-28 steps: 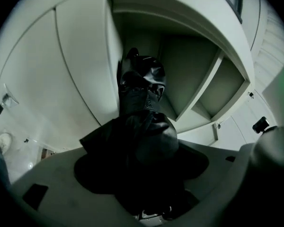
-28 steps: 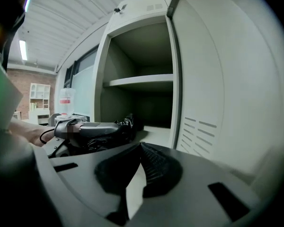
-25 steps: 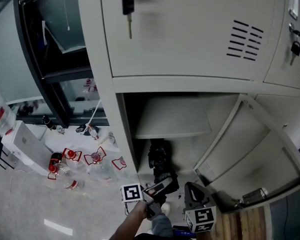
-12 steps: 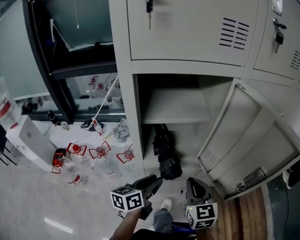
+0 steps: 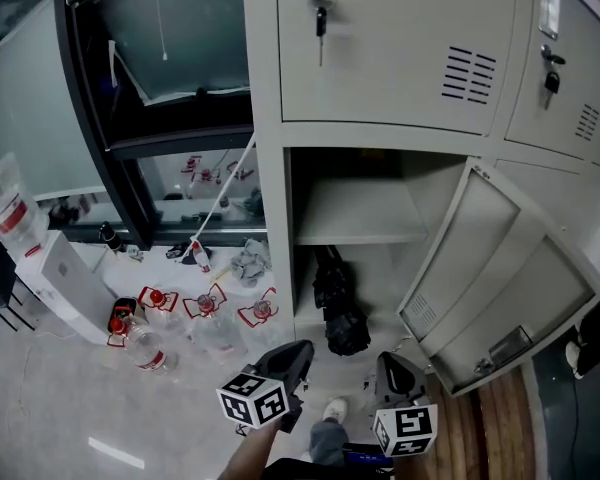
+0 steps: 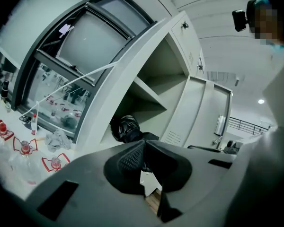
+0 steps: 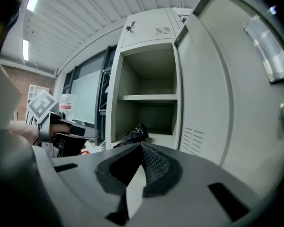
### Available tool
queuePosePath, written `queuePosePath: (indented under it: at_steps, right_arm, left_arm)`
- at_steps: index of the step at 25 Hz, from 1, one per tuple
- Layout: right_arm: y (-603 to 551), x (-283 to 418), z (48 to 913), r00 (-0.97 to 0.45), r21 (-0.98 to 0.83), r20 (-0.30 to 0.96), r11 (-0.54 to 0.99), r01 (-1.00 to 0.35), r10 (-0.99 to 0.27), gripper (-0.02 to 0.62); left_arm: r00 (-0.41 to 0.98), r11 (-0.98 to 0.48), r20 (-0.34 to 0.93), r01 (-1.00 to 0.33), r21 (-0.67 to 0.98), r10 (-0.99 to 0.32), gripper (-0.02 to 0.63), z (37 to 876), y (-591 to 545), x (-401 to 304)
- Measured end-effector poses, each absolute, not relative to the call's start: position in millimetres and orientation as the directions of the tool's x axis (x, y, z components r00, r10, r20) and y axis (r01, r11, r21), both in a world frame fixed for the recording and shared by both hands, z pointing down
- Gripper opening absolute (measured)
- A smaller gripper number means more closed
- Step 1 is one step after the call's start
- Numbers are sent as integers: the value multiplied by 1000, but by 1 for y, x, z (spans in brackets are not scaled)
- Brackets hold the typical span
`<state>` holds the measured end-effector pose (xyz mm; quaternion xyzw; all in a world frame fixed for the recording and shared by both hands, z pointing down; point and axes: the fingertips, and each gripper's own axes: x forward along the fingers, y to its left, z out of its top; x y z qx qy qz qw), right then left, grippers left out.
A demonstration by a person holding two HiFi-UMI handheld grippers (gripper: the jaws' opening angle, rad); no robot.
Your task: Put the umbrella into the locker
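The umbrella [image 5: 338, 313] lies folded on the locker [image 5: 380, 78] floor under the shelf [image 5: 355, 213], tucked deep enough, it seems, to clear the open door [image 5: 500, 278]. The left gripper [image 5: 298, 352] and right gripper [image 5: 389, 364] hang outside with jaws together and empty, so placing looks done.

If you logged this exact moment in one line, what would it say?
black folded umbrella in lower compartment of open grey metal locker | left gripper shut, empty, outside | right gripper shut, empty, outside

The left tongs [image 5: 294, 354] have drawn back from the umbrella [image 5: 338, 313] lying in the locker [image 5: 272, 230].
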<state>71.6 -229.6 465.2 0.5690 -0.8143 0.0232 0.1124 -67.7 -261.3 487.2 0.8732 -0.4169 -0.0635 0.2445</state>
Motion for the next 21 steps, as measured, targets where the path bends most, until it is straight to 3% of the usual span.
queuePosePath:
  at_steps: [21]
  right_arm:
    - [-221, 77, 463, -301, 136, 209, 332, -933, -931, 0]
  left_arm:
    - [587, -504, 111, -764, 403, -802, 17, 487, -262, -75]
